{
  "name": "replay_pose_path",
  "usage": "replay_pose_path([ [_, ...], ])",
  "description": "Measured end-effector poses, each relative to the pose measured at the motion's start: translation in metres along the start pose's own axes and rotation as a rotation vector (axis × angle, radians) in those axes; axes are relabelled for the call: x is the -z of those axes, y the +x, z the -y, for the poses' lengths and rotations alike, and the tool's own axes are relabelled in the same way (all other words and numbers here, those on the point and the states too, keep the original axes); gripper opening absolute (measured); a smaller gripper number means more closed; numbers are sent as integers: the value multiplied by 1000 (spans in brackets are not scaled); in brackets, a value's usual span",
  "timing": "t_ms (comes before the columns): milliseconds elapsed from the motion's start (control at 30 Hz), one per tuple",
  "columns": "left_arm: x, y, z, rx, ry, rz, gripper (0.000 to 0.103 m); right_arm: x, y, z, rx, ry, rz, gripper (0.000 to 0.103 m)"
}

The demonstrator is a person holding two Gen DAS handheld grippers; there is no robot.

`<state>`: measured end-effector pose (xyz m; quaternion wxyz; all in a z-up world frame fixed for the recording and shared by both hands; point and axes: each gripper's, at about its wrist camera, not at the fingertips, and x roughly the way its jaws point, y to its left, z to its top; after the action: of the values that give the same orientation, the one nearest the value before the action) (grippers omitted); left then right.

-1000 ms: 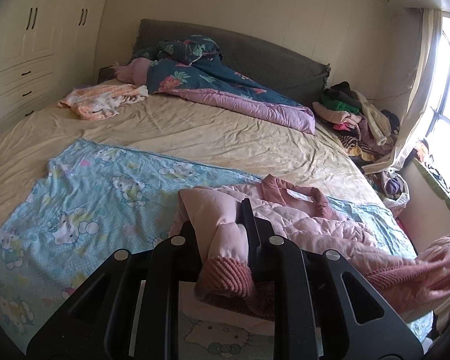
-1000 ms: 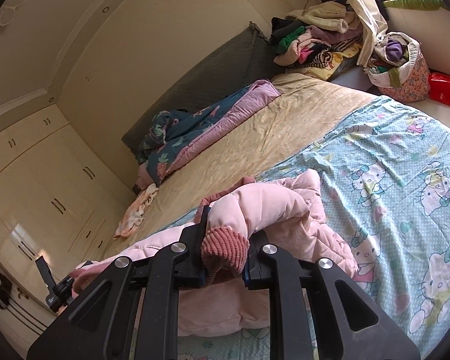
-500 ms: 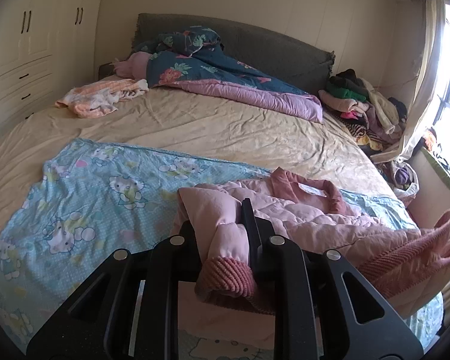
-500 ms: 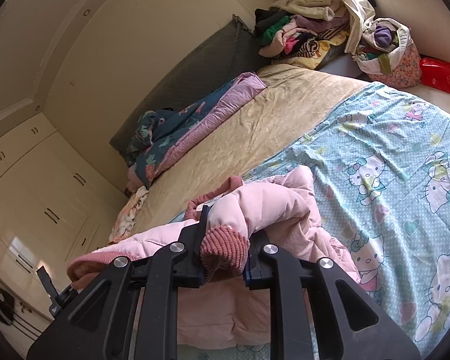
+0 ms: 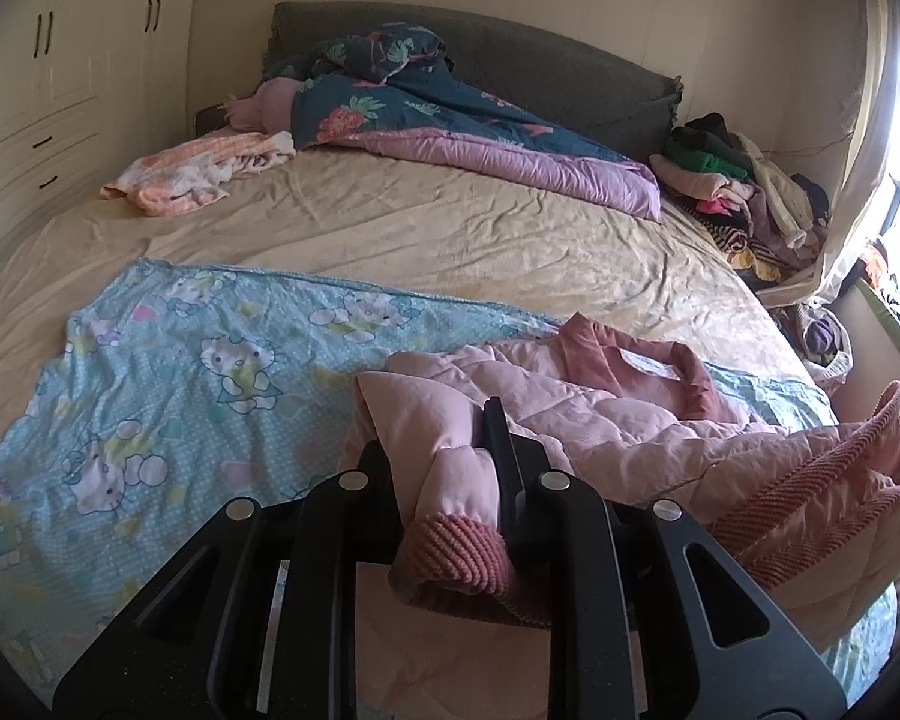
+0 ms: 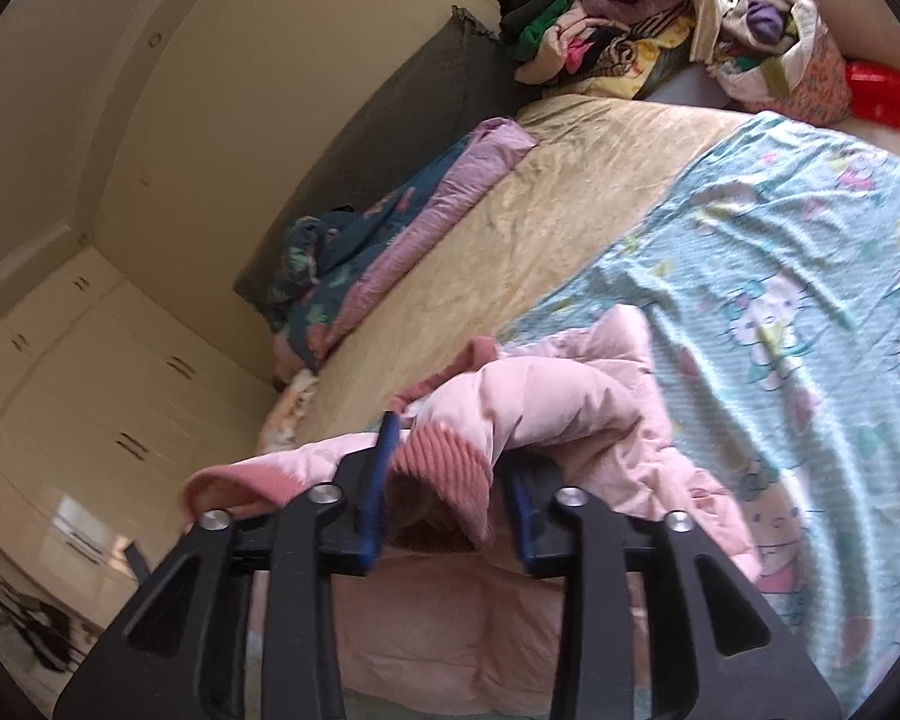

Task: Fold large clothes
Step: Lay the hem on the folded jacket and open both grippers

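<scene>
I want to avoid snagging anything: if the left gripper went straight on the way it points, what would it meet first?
Most likely the pink jacket itself. The left gripper is shut on one cuff, and the quilted body lies bunched just ahead, on the blue sheet. Depth is unclear in this fisheye view.

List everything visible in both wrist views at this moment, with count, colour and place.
jacket: one, pink quilted, on the blue sheet
blue sheet: one, cartoon-cat print, spread on the near bed
bed: one, beige cover
quilt: one, dark floral with purple lining, by the headboard
small garment: one, peach and white, far left of bed
clothes pile: mixed colours, right of bed
wardrobe: cream, left wall
left gripper: black, clamped on one ribbed cuff
right gripper: black, blue pads, jaws opening around the other cuff
</scene>
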<state>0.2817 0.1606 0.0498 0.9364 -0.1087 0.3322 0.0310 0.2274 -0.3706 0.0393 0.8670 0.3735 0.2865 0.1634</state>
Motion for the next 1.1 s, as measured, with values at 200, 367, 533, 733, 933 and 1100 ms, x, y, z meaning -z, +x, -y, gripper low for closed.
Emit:
replay_pose_path([
  [200,1,16,2,5,2,-18,16,4,-1,-14,-47,-89,22,75],
  [367,2,27,4,-1,3,-33,20,26,11,-32,87,-310,-18,84],
  [533,4,31,4,2,-14,-39,28,60,51,-26,276,-458,-156,85],
  [733,-1,15,5,89,-41,-19,81,70,61,-15,281,-442,-169,85],
  [933,-10,-19,5,53,6,63,93,66,34,-23,289,-484,-117,88],
  [1100,-2,-34,-1,9,59,91,94,68,11,-27,305,-531,-86,95],
])
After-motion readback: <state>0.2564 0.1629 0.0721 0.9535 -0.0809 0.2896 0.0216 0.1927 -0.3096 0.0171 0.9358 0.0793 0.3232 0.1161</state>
